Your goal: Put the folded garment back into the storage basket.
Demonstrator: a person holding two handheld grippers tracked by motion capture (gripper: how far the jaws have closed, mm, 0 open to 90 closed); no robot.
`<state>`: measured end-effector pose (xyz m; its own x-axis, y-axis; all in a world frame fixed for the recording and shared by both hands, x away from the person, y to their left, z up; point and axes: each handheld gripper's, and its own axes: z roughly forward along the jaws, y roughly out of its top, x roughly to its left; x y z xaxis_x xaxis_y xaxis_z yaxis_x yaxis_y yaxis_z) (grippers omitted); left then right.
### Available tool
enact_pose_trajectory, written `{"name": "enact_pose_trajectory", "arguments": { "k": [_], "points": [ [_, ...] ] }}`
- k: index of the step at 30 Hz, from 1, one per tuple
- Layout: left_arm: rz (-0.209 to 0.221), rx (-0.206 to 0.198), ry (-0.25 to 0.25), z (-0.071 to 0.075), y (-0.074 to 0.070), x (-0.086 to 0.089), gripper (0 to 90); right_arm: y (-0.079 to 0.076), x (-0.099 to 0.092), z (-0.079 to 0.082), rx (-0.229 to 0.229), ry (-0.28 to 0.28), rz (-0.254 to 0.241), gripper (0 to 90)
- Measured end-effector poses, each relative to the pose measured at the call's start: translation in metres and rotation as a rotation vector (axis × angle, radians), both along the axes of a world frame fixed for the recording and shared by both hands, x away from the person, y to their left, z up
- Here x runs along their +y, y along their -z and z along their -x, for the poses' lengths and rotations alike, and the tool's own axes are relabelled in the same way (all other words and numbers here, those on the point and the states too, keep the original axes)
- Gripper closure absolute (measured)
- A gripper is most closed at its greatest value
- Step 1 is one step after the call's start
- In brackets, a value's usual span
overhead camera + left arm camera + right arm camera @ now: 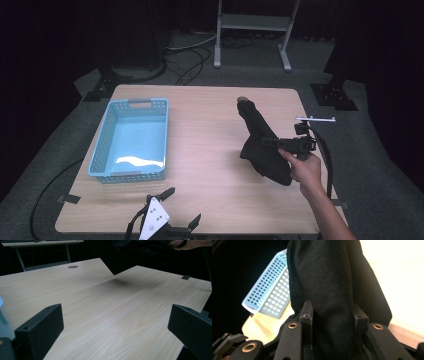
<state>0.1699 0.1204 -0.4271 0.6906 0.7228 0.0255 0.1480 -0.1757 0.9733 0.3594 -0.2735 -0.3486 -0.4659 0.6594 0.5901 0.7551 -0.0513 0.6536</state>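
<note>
A black cloth [262, 145] hangs over the right half of the wooden table [210, 145], one end still touching the surface near the far side. My right gripper [270, 142] is shut on the black cloth; in the right gripper view the fabric [329, 290] bulges between the two jaws. My left gripper [182, 207] rests at the table's near edge, open, its jaws wide apart with bare wood between them [112, 322]. In the left gripper view the cloth [140, 252] hangs dark at the top.
An empty light blue perforated basket [131, 140] stands on the left half of the table, also seen as the basket [267, 292] in the right gripper view. A white metal stand [252, 25] is on the floor behind the table. Cables run across the floor.
</note>
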Motion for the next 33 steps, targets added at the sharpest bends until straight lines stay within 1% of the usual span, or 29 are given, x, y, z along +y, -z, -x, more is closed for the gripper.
{"name": "enact_pose_trajectory", "arguments": {
  "k": [2,6,11,12,15,18,20,25,29,31,33],
  "points": [
    [-0.002,-0.001,0.000,0.000,0.000,0.000,0.0,-0.001,0.002,0.001,-0.006,0.001,-0.003,63.6],
    [-0.001,0.000,0.002,0.001,-0.001,0.001,0.0,-0.002,0.006,0.004,-0.018,0.008,0.013,63.5],
    [0.010,0.003,-0.005,0.000,-0.002,0.005,0.0,-0.004,0.016,0.012,-0.053,0.006,0.081,63.5],
    [0.014,0.005,-0.008,0.000,-0.002,0.005,0.0,-0.005,0.019,0.014,-0.062,0.003,0.085,63.5],
    [0.013,0.008,-0.010,-0.002,-0.001,0.006,0.0,-0.005,0.024,0.021,-0.087,0.000,0.072,63.4],
    [0.008,0.011,-0.014,-0.002,0.000,0.008,0.0,-0.006,0.030,0.029,-0.119,-0.005,0.073,63.4],
    [0.006,0.013,-0.019,-0.002,0.000,0.009,0.0,-0.005,0.033,0.035,-0.139,-0.002,0.065,63.4],
    [0.010,0.022,-0.026,-0.002,0.001,0.011,0.0,0.001,0.041,0.046,-0.159,0.000,0.038,63.3],
    [0.016,0.023,-0.030,-0.001,0.001,0.013,0.0,0.004,0.048,0.054,-0.176,0.021,0.008,63.1],
    [0.018,0.021,-0.036,-0.001,0.001,0.014,0.0,0.005,0.054,0.058,-0.190,0.036,0.021,62.9],
    [0.020,0.026,-0.037,-0.001,0.001,0.014,0.0,0.006,0.059,0.061,-0.198,0.058,0.001,62.9]
  ]
}}
